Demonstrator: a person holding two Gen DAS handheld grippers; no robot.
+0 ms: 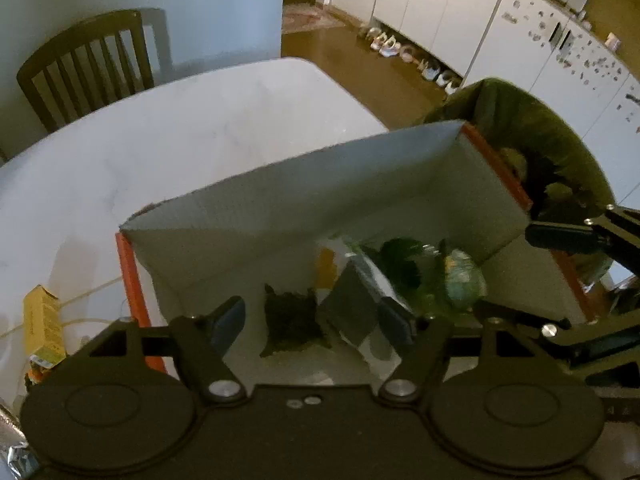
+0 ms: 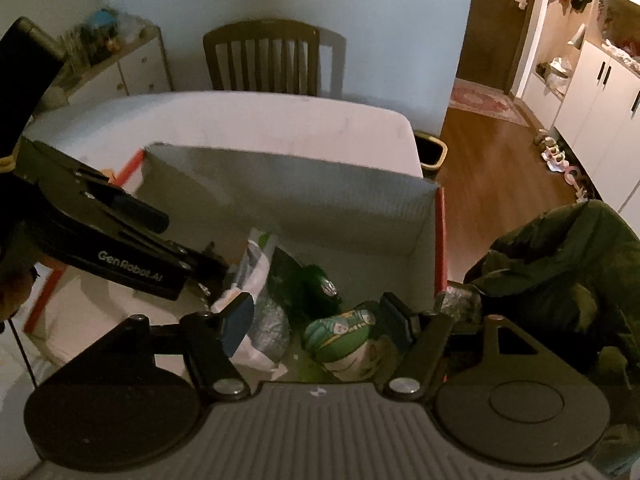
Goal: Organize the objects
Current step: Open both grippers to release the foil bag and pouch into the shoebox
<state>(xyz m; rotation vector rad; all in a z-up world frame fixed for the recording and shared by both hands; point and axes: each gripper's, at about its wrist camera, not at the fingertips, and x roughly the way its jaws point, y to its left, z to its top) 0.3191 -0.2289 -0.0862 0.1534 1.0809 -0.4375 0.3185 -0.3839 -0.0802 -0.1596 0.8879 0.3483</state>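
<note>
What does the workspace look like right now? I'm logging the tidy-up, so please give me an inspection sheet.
Surface: white tabletop, mostly bare.
Job's things: open cardboard box with orange edges holds a dark crinkled packet, a grey-and-white pouch and a green printed bag.
Clutter: yellow carton on the table beside the box; foil wrapper at the near corner.
Grippers: left claw and right claw both open above the box, nothing held.
Cables: pale cord lies across the table beside the box.
Surroundings: brown slatted wooden chair, white cabinets, green jacket beside the box.
</note>
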